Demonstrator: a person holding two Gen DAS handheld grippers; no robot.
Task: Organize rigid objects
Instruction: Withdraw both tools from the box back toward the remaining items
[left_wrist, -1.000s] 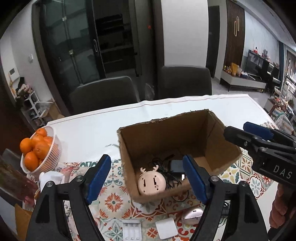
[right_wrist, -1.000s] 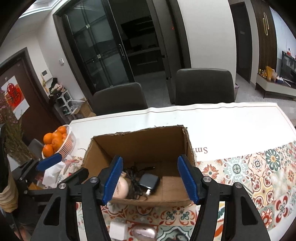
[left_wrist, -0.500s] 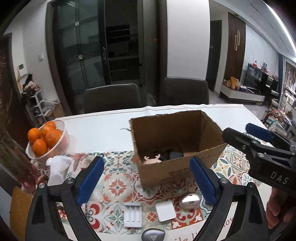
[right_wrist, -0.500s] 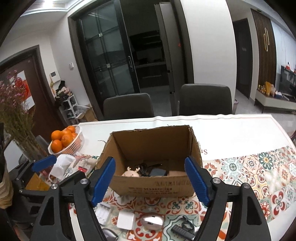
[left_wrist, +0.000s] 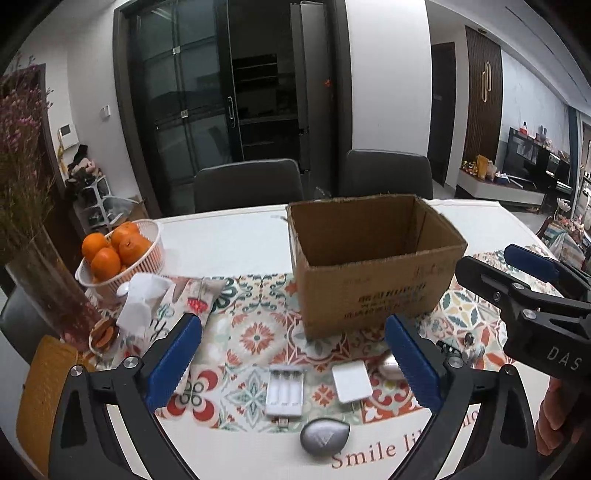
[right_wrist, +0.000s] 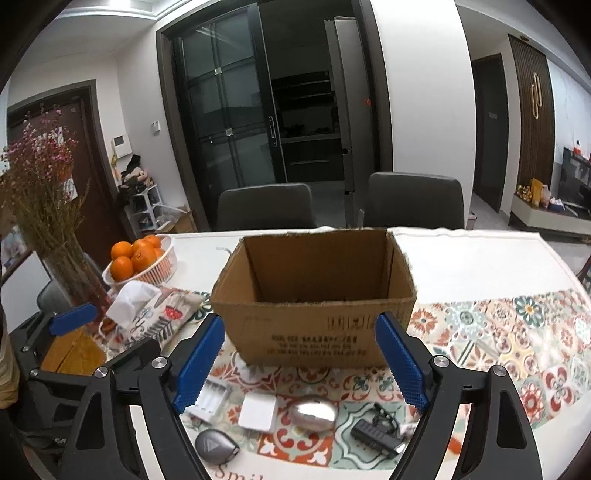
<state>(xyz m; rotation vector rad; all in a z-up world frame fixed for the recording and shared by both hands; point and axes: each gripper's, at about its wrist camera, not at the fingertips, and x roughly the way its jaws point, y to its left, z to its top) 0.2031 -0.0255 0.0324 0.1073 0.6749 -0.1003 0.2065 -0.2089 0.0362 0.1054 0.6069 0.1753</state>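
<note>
Standing mid-frame on the patterned tablecloth (left_wrist: 258, 336), the corrugated cardboard box (left_wrist: 373, 269) now hides its contents, both cameras having pulled back and lower than a second ago. Below it lie a ribbed white battery case (left_wrist: 284, 392), flat white square (left_wrist: 351, 381), glossy silver mouse (right_wrist: 312, 408) and grey teardrop fob (left_wrist: 324, 437). The left gripper (left_wrist: 291, 363) and right gripper (right_wrist: 299, 363) are spread wide, empty; a black adapter (right_wrist: 375, 435) is blurred.

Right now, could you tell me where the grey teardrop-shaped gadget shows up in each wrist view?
Left wrist: grey teardrop gadget bottom centre, just below the white battery case.
Right wrist: bottom left, below the left blue finger pad.
Shared landmark: cardboard box behind it.
</note>
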